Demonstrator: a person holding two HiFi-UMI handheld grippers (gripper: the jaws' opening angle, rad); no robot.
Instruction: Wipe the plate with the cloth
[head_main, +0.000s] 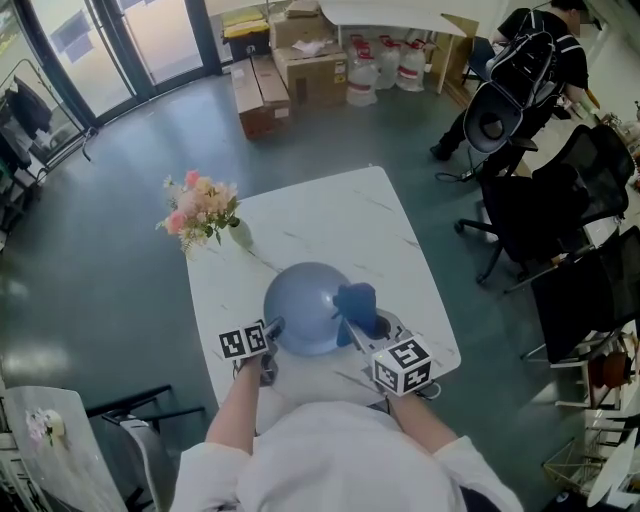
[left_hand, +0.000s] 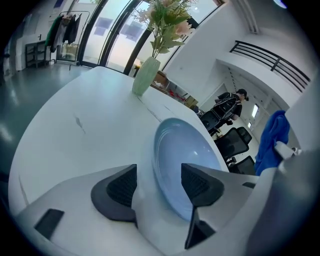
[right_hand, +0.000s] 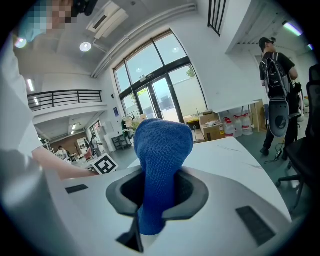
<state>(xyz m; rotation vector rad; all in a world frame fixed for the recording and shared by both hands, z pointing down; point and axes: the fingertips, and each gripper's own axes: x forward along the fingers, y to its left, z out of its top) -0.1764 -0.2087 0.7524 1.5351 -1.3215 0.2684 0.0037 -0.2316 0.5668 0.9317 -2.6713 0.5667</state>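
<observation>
A light blue plate (head_main: 305, 305) lies on the white table (head_main: 330, 225) near its front edge. My left gripper (head_main: 272, 328) is at the plate's left rim. In the left gripper view the plate (left_hand: 182, 155) has its near rim between the jaws of the left gripper (left_hand: 159, 182), which stand wide apart; the left pad is clear of it. My right gripper (head_main: 352, 330) is at the plate's right side, shut on a blue cloth (head_main: 357, 303). In the right gripper view the cloth (right_hand: 162, 160) sticks up from the right gripper (right_hand: 159, 192) in a bunched lump.
A pale green vase (left_hand: 146, 75) of pink flowers (head_main: 203, 212) stands on the table's left side. Black office chairs (head_main: 560, 210) are on the right, with a person (head_main: 530, 50) beyond them. Cardboard boxes (head_main: 290, 70) sit on the floor behind the table.
</observation>
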